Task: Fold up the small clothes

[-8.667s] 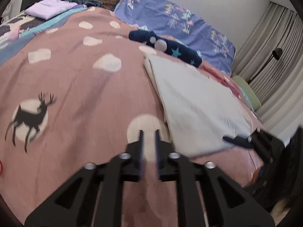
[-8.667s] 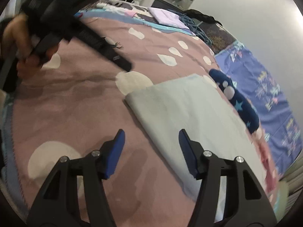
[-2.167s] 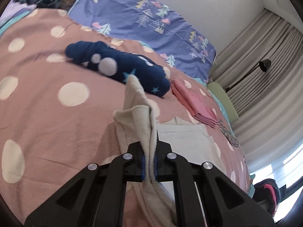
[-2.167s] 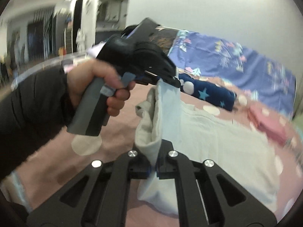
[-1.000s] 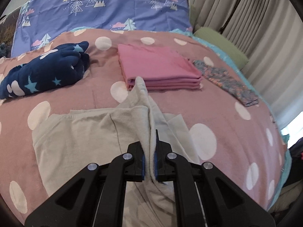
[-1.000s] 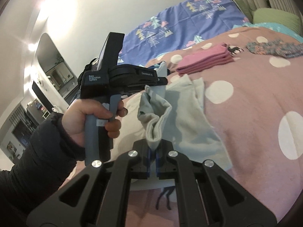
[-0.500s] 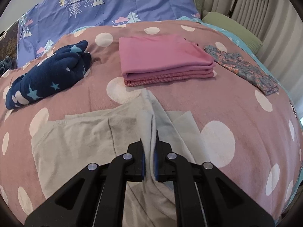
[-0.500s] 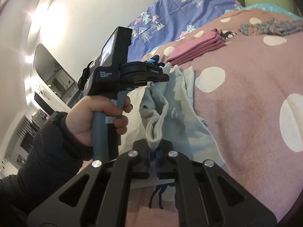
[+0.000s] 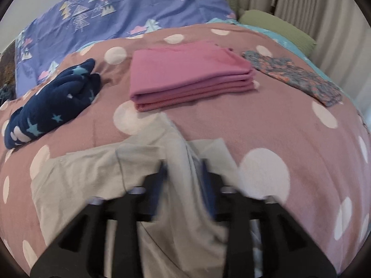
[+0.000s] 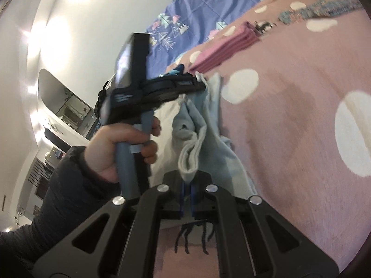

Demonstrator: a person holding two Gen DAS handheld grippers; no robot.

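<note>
— Left wrist view: any writing? 
— None legible; the white label on the left gripper (image 10: 201,85) in the right view is blurred.
— Changes? 
— Its jaws, pinched half a second ago, now stand spread around the grey garment (image 9: 76,178) at six o'clock on the dotted bedspread (image 9: 278,120).
— And the right gripper (image 10: 187,191)? 
— Pressed together on a garment fold; the left hand (image 10: 120,148) grips its handle at nine o'clock.
</note>
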